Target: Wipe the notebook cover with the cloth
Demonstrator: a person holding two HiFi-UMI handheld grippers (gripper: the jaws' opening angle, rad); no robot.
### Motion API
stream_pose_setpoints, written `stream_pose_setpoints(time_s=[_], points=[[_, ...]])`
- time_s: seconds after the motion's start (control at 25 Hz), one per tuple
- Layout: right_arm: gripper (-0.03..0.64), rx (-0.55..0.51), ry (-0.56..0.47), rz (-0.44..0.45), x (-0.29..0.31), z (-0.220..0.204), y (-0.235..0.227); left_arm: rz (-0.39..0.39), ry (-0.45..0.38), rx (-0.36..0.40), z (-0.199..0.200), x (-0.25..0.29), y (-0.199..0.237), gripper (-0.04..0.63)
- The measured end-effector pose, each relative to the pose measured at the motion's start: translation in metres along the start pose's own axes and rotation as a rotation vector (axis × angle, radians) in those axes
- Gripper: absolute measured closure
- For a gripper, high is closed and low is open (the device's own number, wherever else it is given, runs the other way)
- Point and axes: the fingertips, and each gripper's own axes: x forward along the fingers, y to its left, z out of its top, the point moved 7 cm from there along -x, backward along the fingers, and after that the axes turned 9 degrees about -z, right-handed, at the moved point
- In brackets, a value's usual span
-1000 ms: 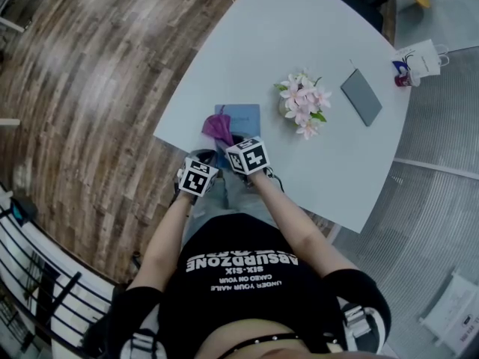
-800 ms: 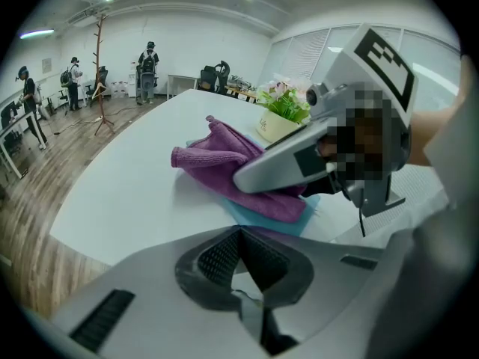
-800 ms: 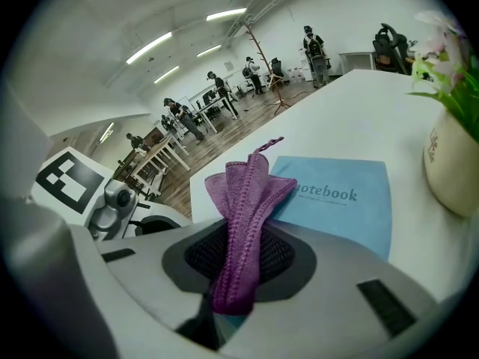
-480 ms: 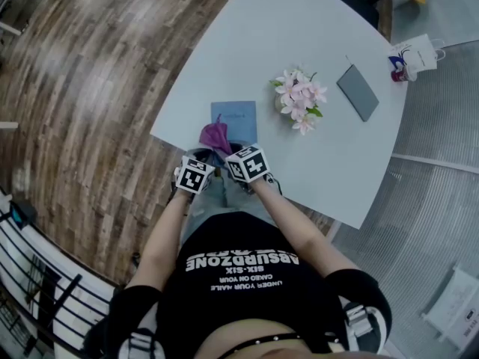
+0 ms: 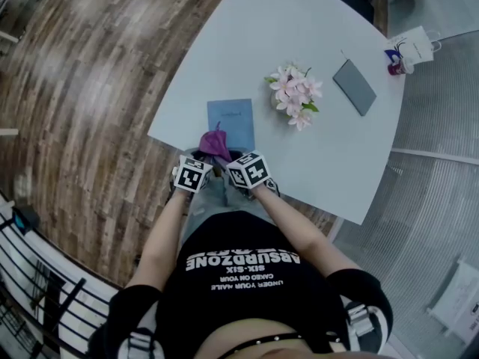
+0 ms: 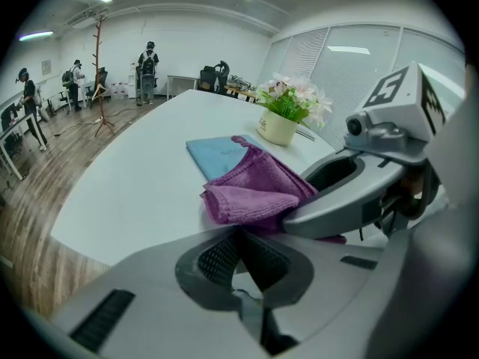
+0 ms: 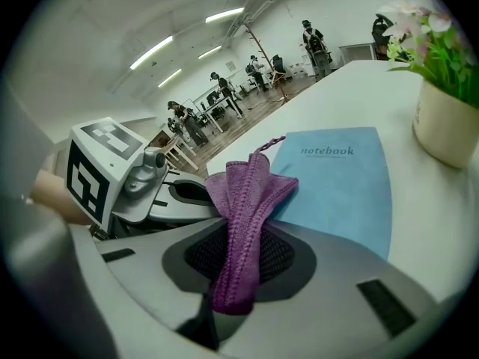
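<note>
The right gripper has its 2 jaws pinched on the purple cloth, which stands between them as a narrow folded ridge with its stitched edge running straight out along the jaws. The cloth's far end flares and lies over the near edge of the blue notebook. The left gripper sits just beside the right one, its 2 jaws pressed together with nothing between them; the cloth bunches just beyond its tips. From the head view the notebook lies flat on the white table, close to the table edge nearest the person. Its long axis runs away from the person toward the middle of the table, only slightly tilted. The printed word "notebook" sits at the far end of the cover and reads upright from the grippers' side, so the top points away from the person. A pot of pink flowers stands near the notebook's far right corner, apart from it.
</note>
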Motion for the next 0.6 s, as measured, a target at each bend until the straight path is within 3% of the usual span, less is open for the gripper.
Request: stream_pose_setpoints(time_s=[0.6], points=[[0.525,0.051,0.011,0.028,-0.009,-0.005,-0.02,0.023,-0.001,-0.02,-0.001,0.001,-0.001,0.58]])
